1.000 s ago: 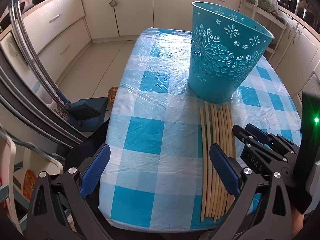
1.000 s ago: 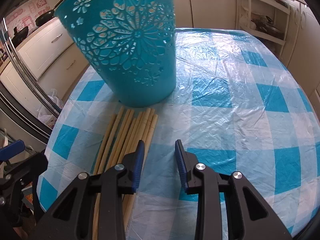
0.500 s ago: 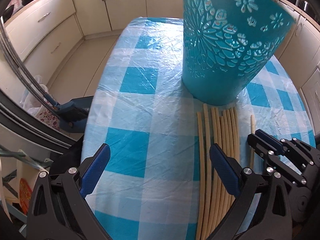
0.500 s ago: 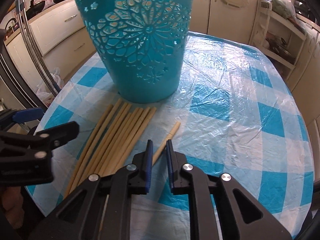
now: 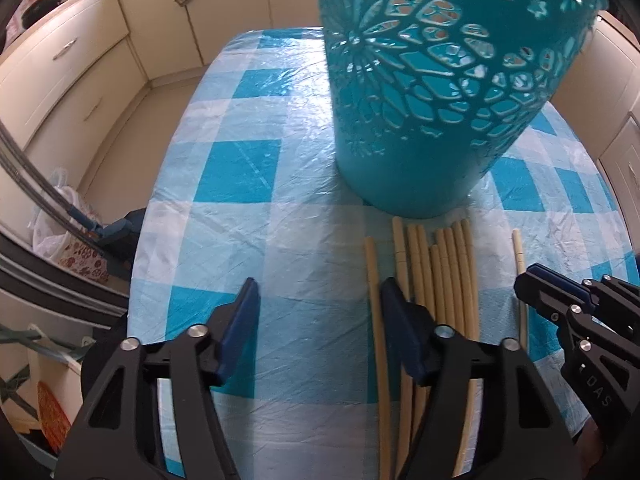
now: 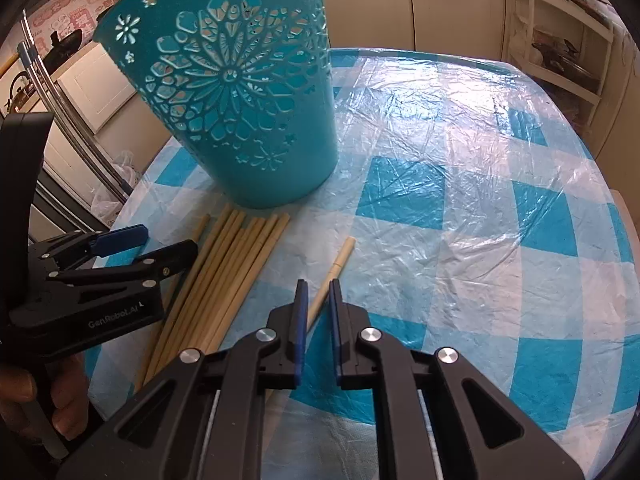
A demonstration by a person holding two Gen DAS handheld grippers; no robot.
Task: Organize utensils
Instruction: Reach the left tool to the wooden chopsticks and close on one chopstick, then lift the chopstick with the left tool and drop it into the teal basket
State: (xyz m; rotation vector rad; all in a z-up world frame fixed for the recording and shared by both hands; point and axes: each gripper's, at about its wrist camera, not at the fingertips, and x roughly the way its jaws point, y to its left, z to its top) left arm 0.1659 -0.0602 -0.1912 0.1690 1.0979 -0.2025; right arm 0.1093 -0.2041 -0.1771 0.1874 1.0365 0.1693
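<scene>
A teal cut-out basket [image 5: 432, 92] stands on the blue-checked table [image 5: 236, 176]; it also shows in the right wrist view [image 6: 240, 104]. Several long wooden chopsticks [image 5: 440, 276] lie in a bundle in front of it [image 6: 224, 272]. One chopstick [image 6: 334, 270] lies apart to the right [image 5: 519, 264]. My right gripper [image 6: 317, 292] is nearly shut around this single chopstick. My left gripper [image 5: 318, 300] is open over the table at the bundle's left edge, its right finger above the outer sticks.
Cream kitchen cabinets [image 5: 72, 64] stand along the left and back. A white shelf rack [image 6: 560, 44] stands behind the table on the right. The table's left edge [image 5: 140, 240] drops to the floor, with a bag [image 5: 60, 220] below.
My left gripper has moved forward toward the basket and narrowed its opening, now at the bundle's left edge. My right gripper stays closed around the separated chopstick.
</scene>
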